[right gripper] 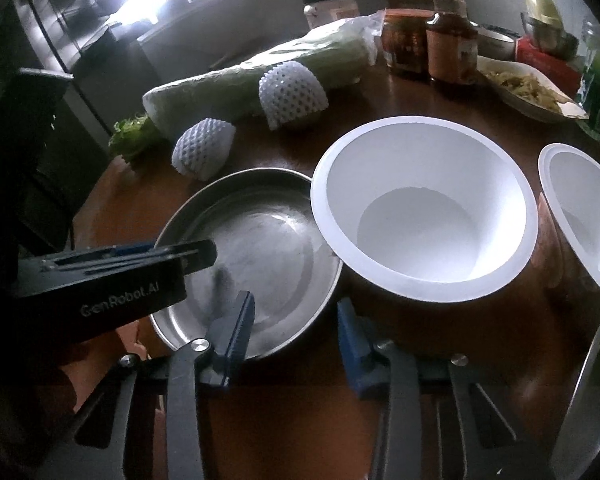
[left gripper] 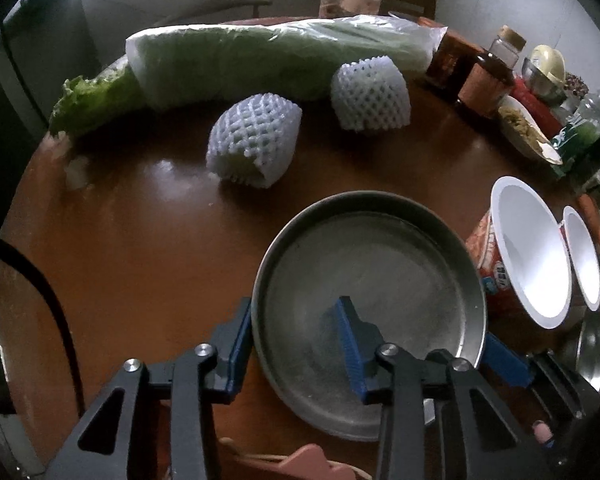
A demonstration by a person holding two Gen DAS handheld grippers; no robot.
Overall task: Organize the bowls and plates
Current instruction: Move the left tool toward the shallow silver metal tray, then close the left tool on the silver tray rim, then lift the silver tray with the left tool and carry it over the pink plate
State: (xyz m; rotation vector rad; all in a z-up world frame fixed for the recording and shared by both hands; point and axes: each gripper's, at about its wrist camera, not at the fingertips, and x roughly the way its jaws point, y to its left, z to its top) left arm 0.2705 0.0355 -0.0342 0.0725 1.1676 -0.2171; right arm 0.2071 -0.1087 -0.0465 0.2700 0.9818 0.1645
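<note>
A round metal plate (left gripper: 380, 264) lies on the brown table (left gripper: 140, 260). My left gripper (left gripper: 294, 308) straddles its left rim, one blue finger outside and one inside over the plate floor, jaws apart and not pinching. My right gripper (right gripper: 295, 302) straddles the plate's (right gripper: 268, 240) near right rim the same way, open; its blue finger (left gripper: 504, 358) shows at the plate's right edge. The left gripper's black body (right gripper: 100, 288) sits at the plate's left. Two white-lined paper bowls (right gripper: 420, 200) (right gripper: 580, 216) stand right of the plate.
A wrapped cabbage (left gripper: 280, 56), lettuce (left gripper: 88, 100) and two foam-netted fruits (left gripper: 252, 140) (left gripper: 372, 96) lie at the back. Jars and bottles (right gripper: 448, 36) and a dish of food (right gripper: 528, 84) crowd the back right. A second metal plate's rim (right gripper: 588, 400) shows at the far right.
</note>
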